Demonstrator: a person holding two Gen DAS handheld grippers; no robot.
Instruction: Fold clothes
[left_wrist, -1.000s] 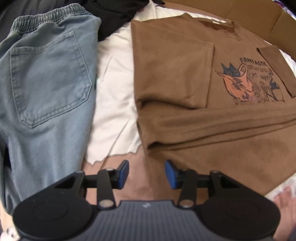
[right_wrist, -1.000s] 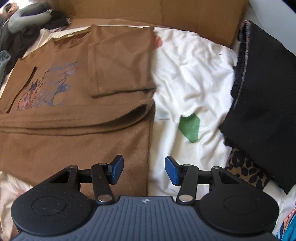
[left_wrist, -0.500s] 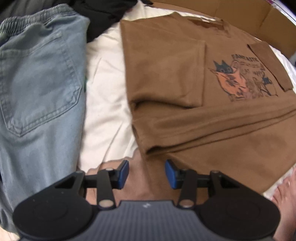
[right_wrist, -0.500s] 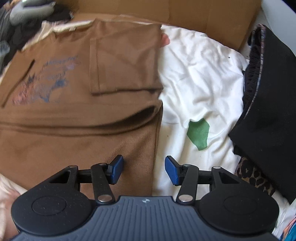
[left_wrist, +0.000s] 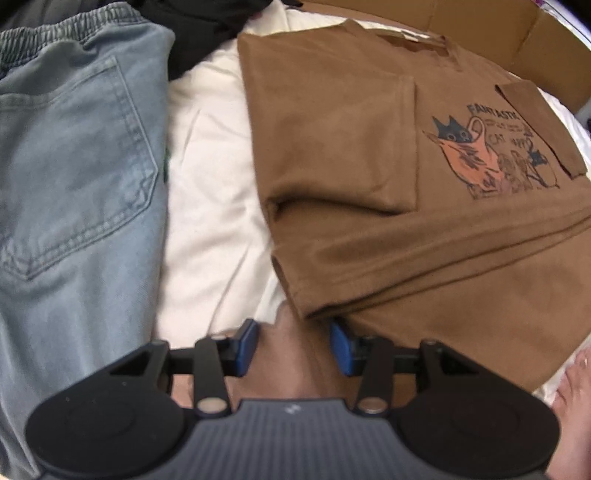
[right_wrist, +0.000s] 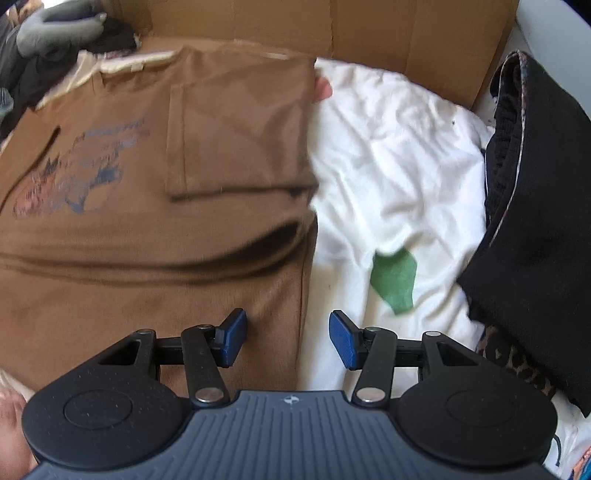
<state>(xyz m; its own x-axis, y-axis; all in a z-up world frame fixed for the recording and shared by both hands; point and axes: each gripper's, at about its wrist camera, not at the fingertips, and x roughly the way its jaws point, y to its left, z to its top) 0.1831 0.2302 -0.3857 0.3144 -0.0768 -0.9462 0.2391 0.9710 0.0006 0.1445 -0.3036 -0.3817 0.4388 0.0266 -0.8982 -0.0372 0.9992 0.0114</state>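
Note:
A brown T-shirt (left_wrist: 351, 155) with a cat print lies on a white sheet (left_wrist: 210, 192), both sleeves folded in and its lower part doubled up in a thick fold. My left gripper (left_wrist: 293, 347) stands open at the fold's near left corner; the fold's edge overlaps the top of its right pad, and something skin-coloured shows between the pads. In the right wrist view the shirt (right_wrist: 129, 295) is blurred. My right gripper (right_wrist: 288, 339) is open just above the shirt's lower right edge, which runs between its pads.
Light blue jeans (left_wrist: 74, 166) lie left of the shirt, with a dark garment (left_wrist: 199, 33) behind them. On the right is a black garment (right_wrist: 535, 221) over leopard-print cloth, and a green patch (right_wrist: 393, 282) on the sheet. Cardboard (right_wrist: 369, 44) stands at the back. A bare foot (left_wrist: 576, 387) shows at the lower right.
The right gripper has sunk closer to the shirt's right edge. In the left view the fold's corner has drawn in until it meets the right pad. Both grippers stay open.

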